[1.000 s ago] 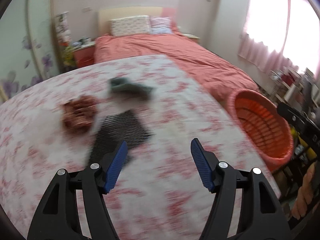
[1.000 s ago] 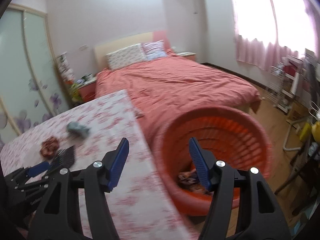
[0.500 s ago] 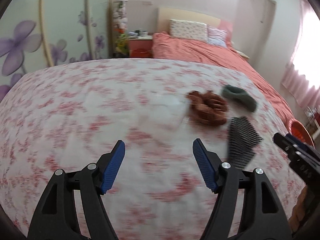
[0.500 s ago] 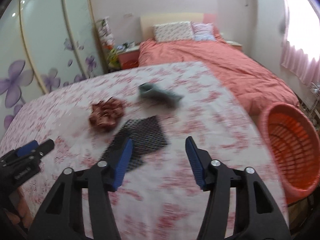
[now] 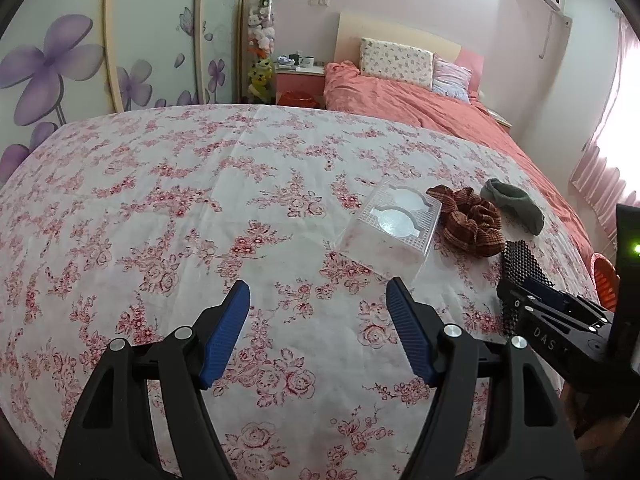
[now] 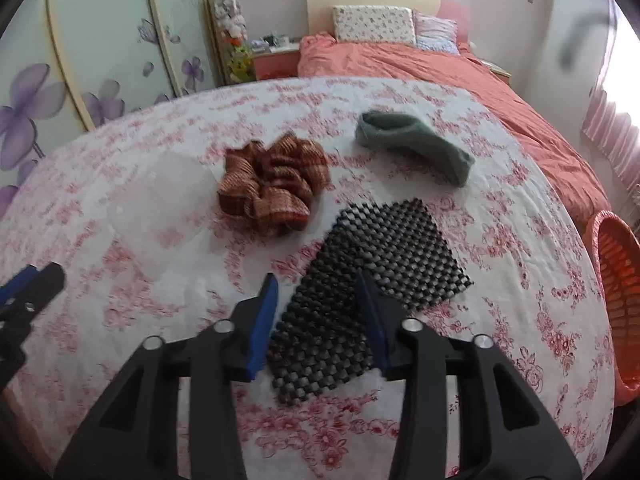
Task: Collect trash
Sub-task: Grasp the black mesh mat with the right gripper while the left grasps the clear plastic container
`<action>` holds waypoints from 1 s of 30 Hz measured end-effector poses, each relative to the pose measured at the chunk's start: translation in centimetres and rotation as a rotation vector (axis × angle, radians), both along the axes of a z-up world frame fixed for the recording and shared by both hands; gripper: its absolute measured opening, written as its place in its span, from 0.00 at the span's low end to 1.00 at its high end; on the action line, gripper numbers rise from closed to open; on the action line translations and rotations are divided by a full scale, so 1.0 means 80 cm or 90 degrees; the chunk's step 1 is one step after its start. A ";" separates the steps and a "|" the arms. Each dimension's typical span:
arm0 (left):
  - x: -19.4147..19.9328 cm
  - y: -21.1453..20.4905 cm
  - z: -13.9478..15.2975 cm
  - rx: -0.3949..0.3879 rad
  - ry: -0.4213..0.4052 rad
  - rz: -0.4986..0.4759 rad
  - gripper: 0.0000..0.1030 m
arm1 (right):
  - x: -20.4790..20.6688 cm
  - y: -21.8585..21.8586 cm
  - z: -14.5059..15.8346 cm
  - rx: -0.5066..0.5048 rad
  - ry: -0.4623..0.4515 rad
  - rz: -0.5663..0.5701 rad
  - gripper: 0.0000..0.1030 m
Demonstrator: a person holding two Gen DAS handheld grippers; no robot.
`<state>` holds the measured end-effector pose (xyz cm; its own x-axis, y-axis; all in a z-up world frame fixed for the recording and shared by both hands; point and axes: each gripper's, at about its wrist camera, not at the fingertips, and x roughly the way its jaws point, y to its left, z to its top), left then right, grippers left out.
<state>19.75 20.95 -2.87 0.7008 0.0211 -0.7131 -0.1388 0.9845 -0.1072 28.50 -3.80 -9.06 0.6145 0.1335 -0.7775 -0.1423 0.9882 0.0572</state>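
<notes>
Right gripper (image 6: pixel 316 316) closing over the black mesh mat (image 6: pixel 360 304); left gripper (image 5: pixel 318 332) held apart over bare cloth.

In the right wrist view the mat lies on the flowered tablecloth (image 6: pixel 500 248) at lower centre, its long axis running from lower left to upper right, and its near end sits straight ahead between the blue fingertips (image 6: pixel 264 316), which are drawing together but, as far as I can judge, not yet pressing it. The right hand is clearly the nearer one. In the left wrist view the left gripper stands wide with nothing between its jaws; the clear plastic box (image 5: pixel 390 228) lies ahead and to the upper right of it. The orange basket (image 6: pixel 616 292) waits at the right edge.
</notes>
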 end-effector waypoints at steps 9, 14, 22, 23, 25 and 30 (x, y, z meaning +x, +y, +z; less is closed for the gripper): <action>0.018 -0.019 0.000 -0.004 -0.005 -0.026 0.86 | -0.024 -0.081 0.011 0.038 -0.027 -0.052 0.06; 0.041 -0.034 -0.003 0.001 -0.001 -0.040 0.93 | -0.036 -0.147 0.020 0.069 -0.045 -0.121 0.06; 0.081 -0.056 -0.020 0.029 0.027 -0.065 0.93 | -0.042 -0.177 0.020 0.086 -0.048 -0.131 0.06; 0.086 -0.057 -0.023 0.036 0.033 -0.064 0.93 | -0.042 -0.176 0.019 0.086 -0.048 -0.128 0.06; 0.091 -0.058 -0.026 0.048 0.039 -0.059 0.93 | -0.042 -0.177 0.017 0.089 -0.045 -0.125 0.06; 0.103 -0.055 -0.029 0.057 0.046 -0.058 0.93 | -0.041 -0.181 0.013 0.098 -0.039 -0.123 0.06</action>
